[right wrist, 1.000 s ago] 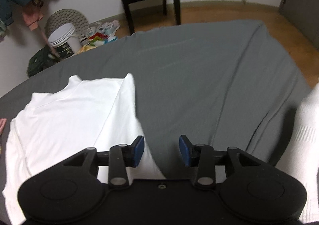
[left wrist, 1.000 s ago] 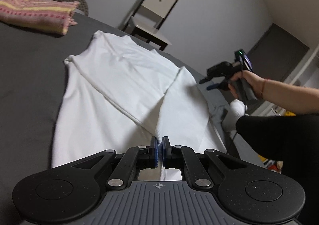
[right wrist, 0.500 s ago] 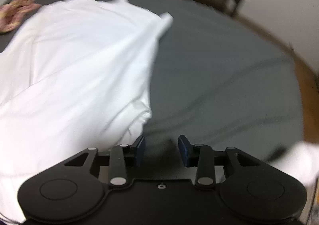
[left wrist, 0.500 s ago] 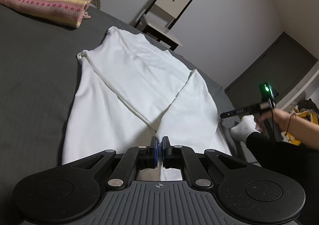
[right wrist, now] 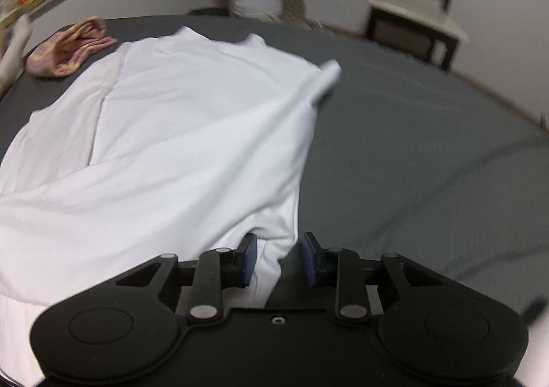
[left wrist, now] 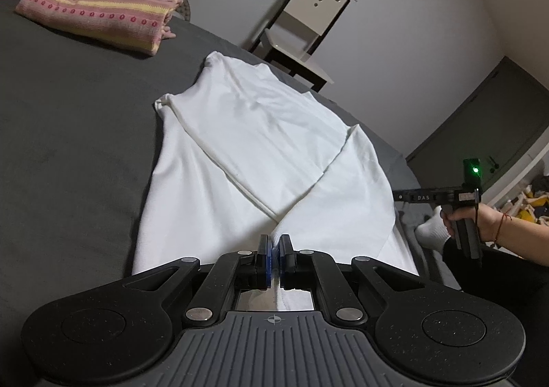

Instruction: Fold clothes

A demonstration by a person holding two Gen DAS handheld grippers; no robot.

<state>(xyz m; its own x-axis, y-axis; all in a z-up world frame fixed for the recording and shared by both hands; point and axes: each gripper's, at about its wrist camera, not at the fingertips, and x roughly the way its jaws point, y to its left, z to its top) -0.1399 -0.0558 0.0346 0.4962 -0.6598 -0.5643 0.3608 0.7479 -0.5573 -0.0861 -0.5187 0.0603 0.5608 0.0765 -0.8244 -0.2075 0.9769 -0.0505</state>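
A white shirt [left wrist: 254,146] lies spread on the dark grey bed [left wrist: 68,133], both side flaps folded in so they cross near its lower edge. My left gripper [left wrist: 274,249] is shut on the shirt's near edge where the folds meet. In the right wrist view the same white shirt [right wrist: 171,133] fills the left half, blurred by motion. My right gripper [right wrist: 278,258] is open, and the shirt's right corner lies between its blue pads [right wrist: 248,258]. In the left wrist view a hand holds the right gripper [left wrist: 442,198] just past the shirt's right edge.
A folded pink and yellow striped knit [left wrist: 99,14] lies at the far left of the bed, seen too as a pink knit [right wrist: 70,50]. A white-seated chair [left wrist: 302,40] stands beyond the bed. A round basket [right wrist: 271,0] sits by the wall. A person's dark-clothed leg [left wrist: 497,284] is at right.
My right gripper swung left and down from over bare bed to the shirt's right corner, staying open. The left gripper stayed shut on the shirt's near edge.
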